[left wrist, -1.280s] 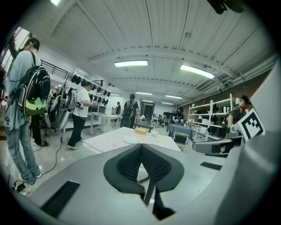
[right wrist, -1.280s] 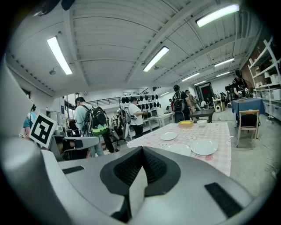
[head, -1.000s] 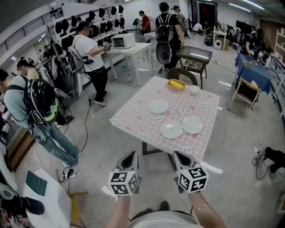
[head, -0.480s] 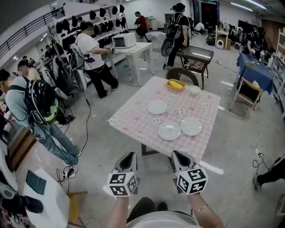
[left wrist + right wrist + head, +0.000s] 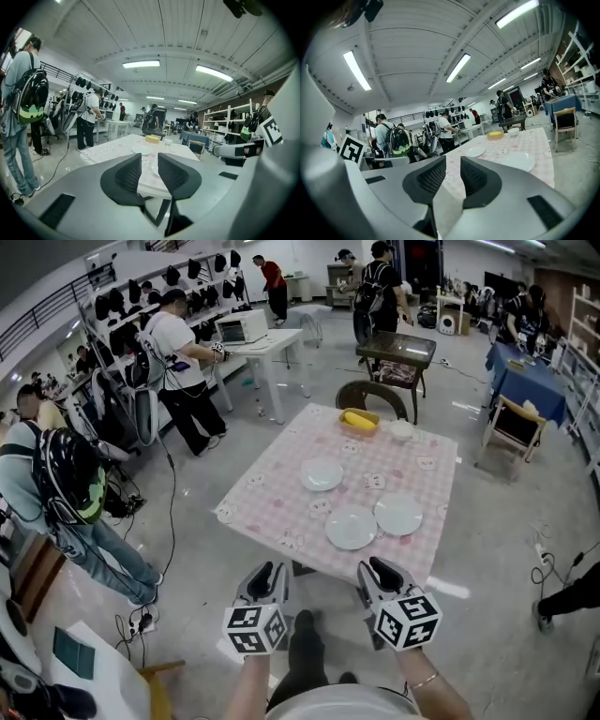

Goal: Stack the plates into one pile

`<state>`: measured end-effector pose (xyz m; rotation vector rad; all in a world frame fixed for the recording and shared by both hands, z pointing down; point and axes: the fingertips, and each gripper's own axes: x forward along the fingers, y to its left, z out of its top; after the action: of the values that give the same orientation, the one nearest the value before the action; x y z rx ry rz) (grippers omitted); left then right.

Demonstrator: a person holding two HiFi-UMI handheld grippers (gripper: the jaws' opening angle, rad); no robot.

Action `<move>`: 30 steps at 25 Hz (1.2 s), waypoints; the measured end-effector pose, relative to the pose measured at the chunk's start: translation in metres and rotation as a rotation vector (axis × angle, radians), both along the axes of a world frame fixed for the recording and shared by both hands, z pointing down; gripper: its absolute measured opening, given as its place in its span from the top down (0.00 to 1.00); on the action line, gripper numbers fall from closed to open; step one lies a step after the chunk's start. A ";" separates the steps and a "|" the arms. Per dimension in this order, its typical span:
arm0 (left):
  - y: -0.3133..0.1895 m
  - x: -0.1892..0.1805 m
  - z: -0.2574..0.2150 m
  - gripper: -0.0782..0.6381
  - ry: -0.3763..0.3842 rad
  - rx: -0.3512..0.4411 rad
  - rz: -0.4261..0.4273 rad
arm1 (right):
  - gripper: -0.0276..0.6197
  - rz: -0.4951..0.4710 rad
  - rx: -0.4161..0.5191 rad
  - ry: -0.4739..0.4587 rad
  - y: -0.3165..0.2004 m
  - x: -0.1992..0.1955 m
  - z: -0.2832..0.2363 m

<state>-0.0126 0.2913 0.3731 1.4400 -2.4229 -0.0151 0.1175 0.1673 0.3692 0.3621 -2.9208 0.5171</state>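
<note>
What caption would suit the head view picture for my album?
Left gripper and right gripper, fingers just opened and empty, held before a pink checked table bearing three separate white plates.

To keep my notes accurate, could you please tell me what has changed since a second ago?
The left gripper and right gripper have just opened their jaws, nothing between them, as the person steps a little nearer the table. The three plates lie apart and untouched, as before.
</note>
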 end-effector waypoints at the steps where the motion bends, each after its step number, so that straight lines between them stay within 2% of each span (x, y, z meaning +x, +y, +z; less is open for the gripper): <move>1: -0.006 -0.011 0.001 0.75 0.002 -0.001 0.015 | 0.83 0.014 -0.001 0.003 -0.004 -0.009 0.001; 6: -0.059 -0.077 -0.003 0.73 -0.007 -0.005 0.102 | 0.81 0.102 -0.009 0.007 -0.045 -0.063 -0.004; 14: -0.157 -0.172 0.012 0.73 0.000 0.009 0.271 | 0.81 0.357 -0.025 0.001 -0.132 -0.116 0.011; 18: -0.203 -0.208 0.009 0.73 0.011 0.021 0.354 | 0.81 0.487 -0.035 0.020 -0.167 -0.127 0.013; 23: -0.239 -0.218 0.003 0.73 0.029 0.022 0.452 | 0.81 0.613 -0.049 0.044 -0.179 -0.117 0.007; 30: -0.280 -0.194 0.035 0.73 0.077 -0.008 0.554 | 0.81 0.742 -0.092 0.085 -0.197 -0.082 0.040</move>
<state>-0.2068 0.0109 0.4081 2.0114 -1.8878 0.0646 0.0356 -0.0296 0.4096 1.4249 -2.5857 0.6898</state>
